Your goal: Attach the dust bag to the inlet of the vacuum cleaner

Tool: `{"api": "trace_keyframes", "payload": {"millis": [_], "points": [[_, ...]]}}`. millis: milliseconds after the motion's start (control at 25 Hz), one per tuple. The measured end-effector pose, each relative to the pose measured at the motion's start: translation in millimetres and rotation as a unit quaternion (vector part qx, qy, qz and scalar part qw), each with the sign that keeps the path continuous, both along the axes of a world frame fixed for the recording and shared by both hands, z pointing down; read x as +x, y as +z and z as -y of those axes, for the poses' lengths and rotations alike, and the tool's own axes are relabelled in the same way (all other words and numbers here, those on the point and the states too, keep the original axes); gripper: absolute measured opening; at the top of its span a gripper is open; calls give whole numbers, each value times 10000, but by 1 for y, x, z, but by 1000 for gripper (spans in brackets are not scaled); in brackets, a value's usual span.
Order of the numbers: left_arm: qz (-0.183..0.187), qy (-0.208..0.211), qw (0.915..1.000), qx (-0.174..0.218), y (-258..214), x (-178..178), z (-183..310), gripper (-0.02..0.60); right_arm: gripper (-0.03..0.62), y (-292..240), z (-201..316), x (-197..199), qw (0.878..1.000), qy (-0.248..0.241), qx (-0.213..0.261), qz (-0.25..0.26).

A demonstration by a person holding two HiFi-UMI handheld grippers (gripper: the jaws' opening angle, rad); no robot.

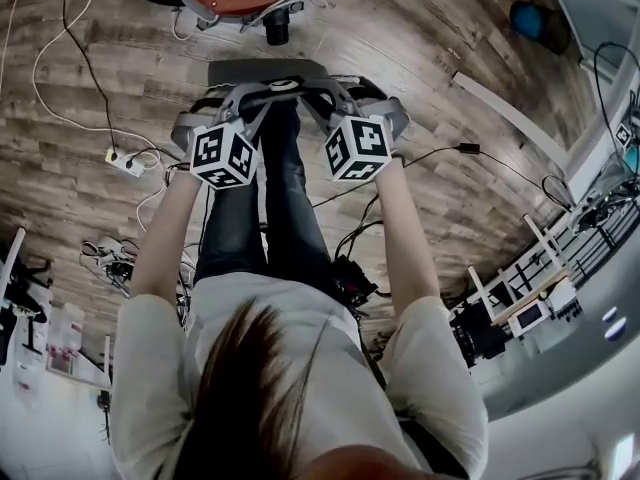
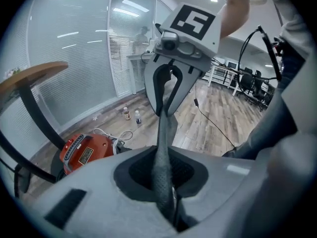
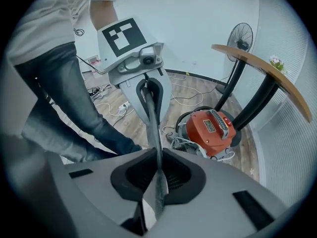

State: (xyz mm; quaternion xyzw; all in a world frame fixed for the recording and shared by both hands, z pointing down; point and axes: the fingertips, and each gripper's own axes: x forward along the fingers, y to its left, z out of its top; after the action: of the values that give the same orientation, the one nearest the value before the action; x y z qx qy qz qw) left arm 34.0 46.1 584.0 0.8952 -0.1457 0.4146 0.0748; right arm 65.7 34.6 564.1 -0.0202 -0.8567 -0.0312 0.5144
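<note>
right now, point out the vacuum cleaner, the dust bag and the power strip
vacuum cleaner (image 3: pixel 214 130): right gripper view, orange top housing
dust bag (image 2: pixel 162 155): left gripper view, stretched grey fabric
power strip (image 1: pixel 126 163): head view, white body

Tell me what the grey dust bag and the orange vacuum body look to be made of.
Dust bag: soft woven or non-woven fabric, matte grey; a fine mesh-like texture shows and it folds into a thin strip. Vacuum body: probably moulded plastic, possibly painted metal; smooth orange, slight sheen, rounded edges.
</note>
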Motion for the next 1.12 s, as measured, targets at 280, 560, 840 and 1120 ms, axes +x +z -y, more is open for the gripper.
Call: {"api": "trace_keyframes", "payload": {"millis": [280,560,840,1120], "points": [[192,-125,9996,-150,62,0,9,43,29,61,6,1,10000,49,-37,-76],[301,-366,9986,-212,108,-5,21,43,31,108,19,-4,9998,109,-23,-156],[447,-497,9973,-319,138,-5,32,43,31,138,30,-3,9994,295,-99,-171],[510,-494,9966,-418,157,-1,39,43,29,157,37,1,9991,341,-146,-219]]}}
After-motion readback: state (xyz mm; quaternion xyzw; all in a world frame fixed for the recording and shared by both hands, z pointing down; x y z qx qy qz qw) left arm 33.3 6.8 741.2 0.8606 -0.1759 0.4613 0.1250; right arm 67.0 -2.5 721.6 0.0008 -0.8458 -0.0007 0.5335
